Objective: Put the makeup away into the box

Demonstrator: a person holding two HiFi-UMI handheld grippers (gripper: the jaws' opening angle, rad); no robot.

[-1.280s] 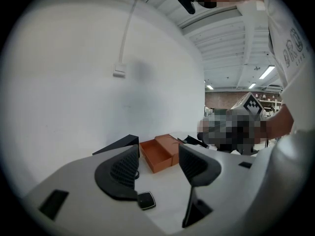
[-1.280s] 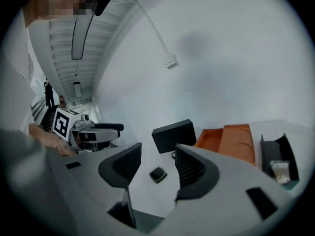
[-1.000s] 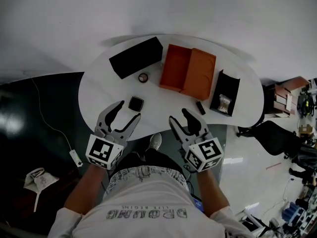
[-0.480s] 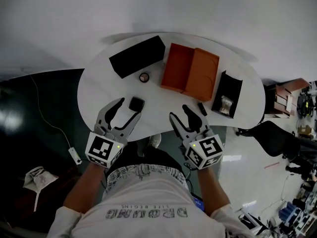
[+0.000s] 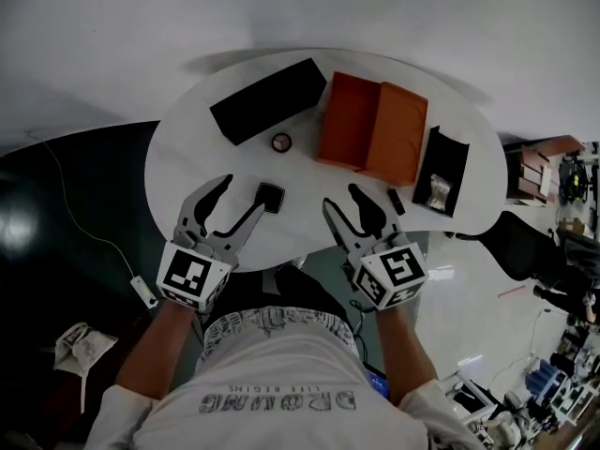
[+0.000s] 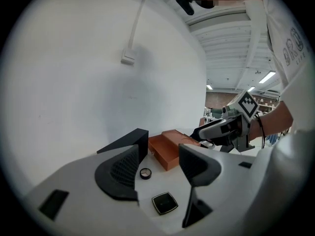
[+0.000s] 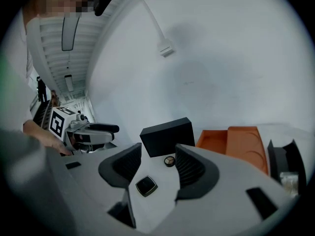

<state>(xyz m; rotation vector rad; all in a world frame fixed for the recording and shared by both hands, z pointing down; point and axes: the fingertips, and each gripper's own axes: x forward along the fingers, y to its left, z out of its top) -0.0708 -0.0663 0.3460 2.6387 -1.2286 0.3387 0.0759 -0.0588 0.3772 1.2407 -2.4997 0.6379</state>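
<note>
makeup compact [image 5: 270, 197], square and black, lies on the white table [image 5: 187, 162] just ahead of the parted, empty jaws of the left gripper [image 5: 242, 195], the right gripper [image 5: 344, 201] gaping empty alongside, the open orange box [image 5: 349, 120] farther back.

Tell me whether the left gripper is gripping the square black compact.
No, the left gripper has its jaws apart, and the square compact lies flat on the table, not pinched between them.

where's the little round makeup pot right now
In the head view the small round makeup pot sits on the white table, between the long black box and the open orange box.
</note>
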